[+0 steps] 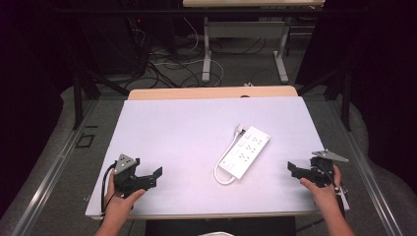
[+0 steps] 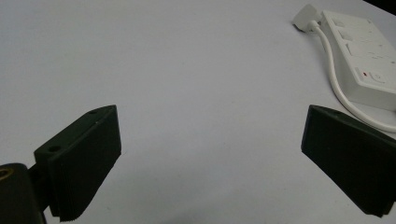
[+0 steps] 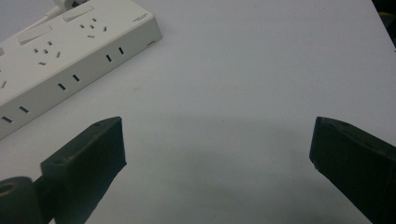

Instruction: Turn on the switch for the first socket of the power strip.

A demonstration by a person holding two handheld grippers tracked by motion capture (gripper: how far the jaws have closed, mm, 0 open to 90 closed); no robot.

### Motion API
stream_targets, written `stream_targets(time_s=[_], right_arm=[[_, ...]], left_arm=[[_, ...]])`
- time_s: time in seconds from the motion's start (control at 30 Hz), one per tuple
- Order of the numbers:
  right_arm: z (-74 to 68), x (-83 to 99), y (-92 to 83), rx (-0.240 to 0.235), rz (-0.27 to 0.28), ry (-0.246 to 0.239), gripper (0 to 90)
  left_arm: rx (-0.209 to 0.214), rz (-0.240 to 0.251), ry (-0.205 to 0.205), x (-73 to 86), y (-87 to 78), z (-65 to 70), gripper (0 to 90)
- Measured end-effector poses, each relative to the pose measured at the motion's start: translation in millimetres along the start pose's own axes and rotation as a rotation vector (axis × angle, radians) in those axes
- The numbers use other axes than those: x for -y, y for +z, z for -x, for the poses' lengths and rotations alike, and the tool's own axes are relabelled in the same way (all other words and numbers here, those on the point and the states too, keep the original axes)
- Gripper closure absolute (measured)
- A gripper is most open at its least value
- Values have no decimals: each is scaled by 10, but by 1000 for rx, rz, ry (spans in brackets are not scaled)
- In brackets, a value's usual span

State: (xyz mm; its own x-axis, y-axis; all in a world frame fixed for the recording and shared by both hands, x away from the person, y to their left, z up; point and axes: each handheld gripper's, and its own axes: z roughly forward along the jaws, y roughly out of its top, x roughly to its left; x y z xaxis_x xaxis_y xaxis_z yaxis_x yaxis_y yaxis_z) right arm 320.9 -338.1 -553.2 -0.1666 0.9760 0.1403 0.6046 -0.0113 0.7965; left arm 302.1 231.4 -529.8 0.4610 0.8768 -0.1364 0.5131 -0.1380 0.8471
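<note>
White power strip (image 1: 244,152), end logo unreadable; left gripper (image 1: 145,178), right gripper (image 1: 298,168) jaws wide, empty.

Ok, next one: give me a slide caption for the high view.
Two hand-held grippers, left and right, both open, flank a white power strip lying with its cord on the white table.

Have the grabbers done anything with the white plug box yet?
Not yet, it seems. The power strip lies flat mid-table, its cord looped beside it and its plug at the far end. The left gripper and right gripper sit at the table's near corners, fingers wide open, holding nothing. Reaching for the strip and gripping it is all left.
</note>
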Motion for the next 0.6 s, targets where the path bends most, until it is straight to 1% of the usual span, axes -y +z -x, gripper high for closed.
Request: stream_targets(time_s=[0.07,0.1,0.13,0.23,0.37,0.43,0.5,0.57,0.6], right_arm=[[-5,1,5,1,-1,-2,30],[-14,2,6,-1,-3,5,30],[-14,5,12,3,4,-2,31],[-15,2,16,-5,-6,-2,31],[-15,1,26,-8,-5,-11,31],[-31,2,38,-4,2,-3,31],[-25,-3,41,-11,-8,-9,31],[-32,-2,49,-6,-5,1,31],[-29,-3,48,-13,-11,2,31]], left_arm=[[0,0,1,0,-1,2,49],[0,-1,3,0,-3,2,49],[1,-1,2,1,-2,2,49],[-3,-1,0,1,0,-7,49],[-2,-1,-7,6,-13,-4,49],[-9,7,-12,10,-6,-7,49],[-11,6,-12,8,-2,-10,49],[-10,7,-11,7,0,-9,49],[-10,6,-12,8,0,-8,49]])
